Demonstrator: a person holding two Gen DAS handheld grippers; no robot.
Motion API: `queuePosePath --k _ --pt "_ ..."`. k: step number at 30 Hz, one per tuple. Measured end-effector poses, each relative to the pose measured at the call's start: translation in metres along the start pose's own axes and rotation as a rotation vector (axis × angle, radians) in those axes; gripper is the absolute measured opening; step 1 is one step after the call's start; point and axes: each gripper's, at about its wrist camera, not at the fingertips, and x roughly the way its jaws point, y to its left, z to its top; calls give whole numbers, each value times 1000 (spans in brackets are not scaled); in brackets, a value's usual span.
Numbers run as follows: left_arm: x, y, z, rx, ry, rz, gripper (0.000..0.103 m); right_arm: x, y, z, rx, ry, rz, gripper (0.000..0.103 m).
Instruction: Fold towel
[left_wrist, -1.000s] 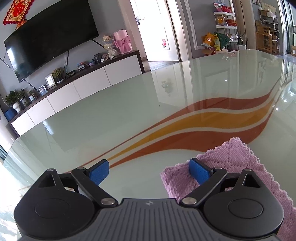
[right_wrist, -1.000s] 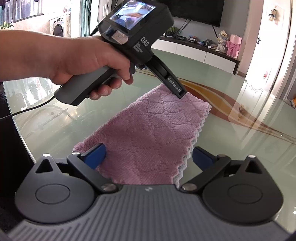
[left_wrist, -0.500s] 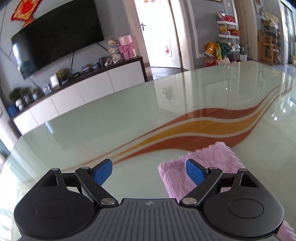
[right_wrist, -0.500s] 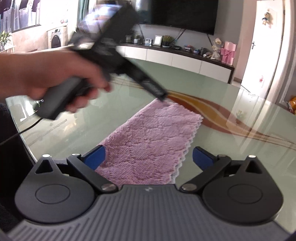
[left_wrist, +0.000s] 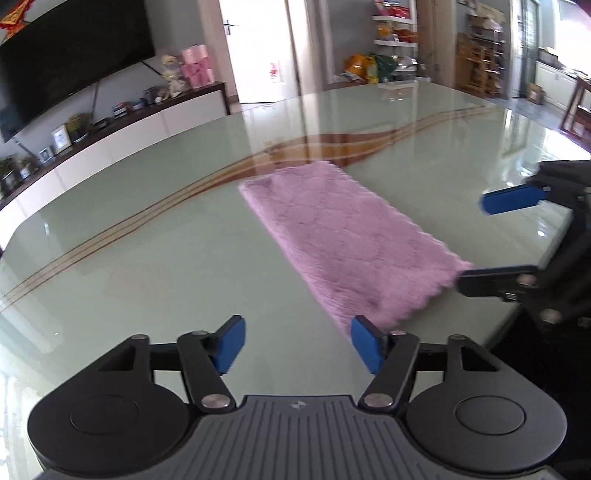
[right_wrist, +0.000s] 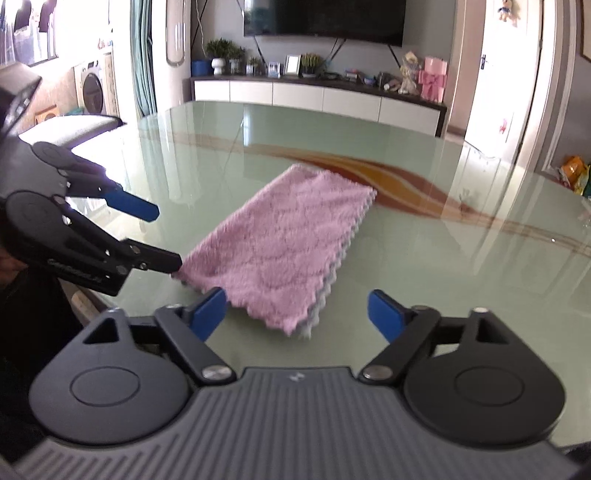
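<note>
Pink and folded into a long strip, the towel (left_wrist: 347, 243) (right_wrist: 284, 243) lies flat on the glass surface (left_wrist: 147, 266) (right_wrist: 443, 280) with its scalloped edges stacked. Your left gripper (left_wrist: 297, 343) (right_wrist: 162, 236) has its fingers spread, one tip right at the towel's near corner. Your right gripper (right_wrist: 295, 314) (left_wrist: 495, 240) is spread too, holding nothing, just short of the towel's near end.

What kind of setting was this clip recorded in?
Most likely a home living and dining room: a wall-mounted TV above a low white media cabinet with plants and photo frames, and a glass dining table with a pink towel on it.
</note>
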Motion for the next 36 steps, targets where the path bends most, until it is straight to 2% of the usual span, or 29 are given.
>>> queuePosePath --k 4,6,17,19,24,36 --pt "1 -10 -2 26 10 -31 52 5 -4 -3 21 34 23 65" --pt "0 -15 -3 45 17 -53 52 6 -7 -2 46 35 34 54" --pt "1 -23 -9 66 30 -44 53 7 -4 0 67 67 62 18" --pt "2 -24 -9 68 32 -45 53 8 -3 -1 64 73 56 17" --pt "4 -24 -9 70 34 -50 53 9 -3 -1 65 69 40 6" --pt "4 -16 -5 84 34 -60 53 1 -8 10 81 26 41 4"
